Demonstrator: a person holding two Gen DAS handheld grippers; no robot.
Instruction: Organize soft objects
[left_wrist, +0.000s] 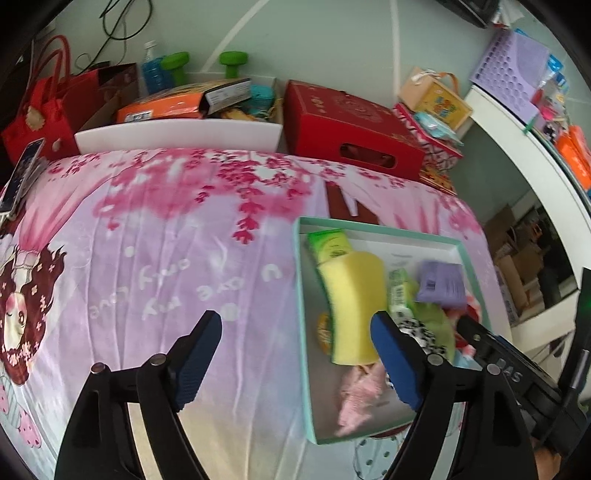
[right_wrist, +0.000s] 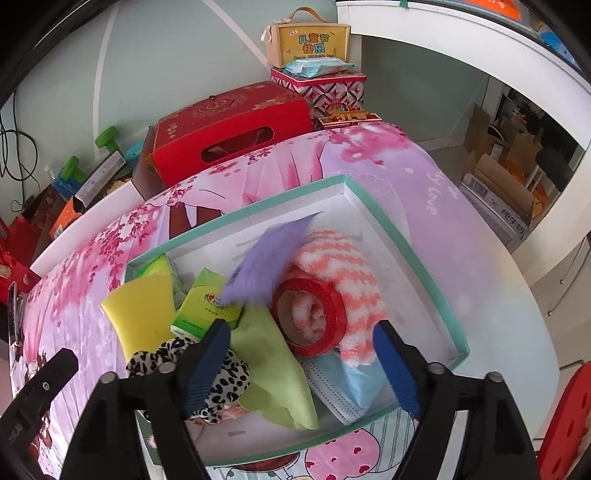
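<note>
A shallow white box with a teal rim (right_wrist: 406, 240) lies on the pink and lilac printed cloth. It holds a yellow sponge (right_wrist: 142, 317), a green tissue pack (right_wrist: 207, 310), a blurred purple packet (right_wrist: 266, 258), a red tape roll (right_wrist: 310, 317), a pink-and-white fluffy sock (right_wrist: 343, 273), a green cloth (right_wrist: 273, 369), a blue face mask (right_wrist: 347, 384) and a leopard-print scrunchie (right_wrist: 221, 373). My right gripper (right_wrist: 301, 332) hangs open over the box, holding nothing. My left gripper (left_wrist: 295, 325) is open and empty at the box's left rim (left_wrist: 301, 295), beside the yellow sponge (left_wrist: 351, 302).
Behind the cloth stand a red carton (left_wrist: 351, 125), a white tub (left_wrist: 177, 136) of packages and a red bag (left_wrist: 40, 110). A phone (left_wrist: 20, 177) lies at the cloth's left edge. To the right are a white counter (right_wrist: 461, 40) and floor boxes (right_wrist: 495, 192).
</note>
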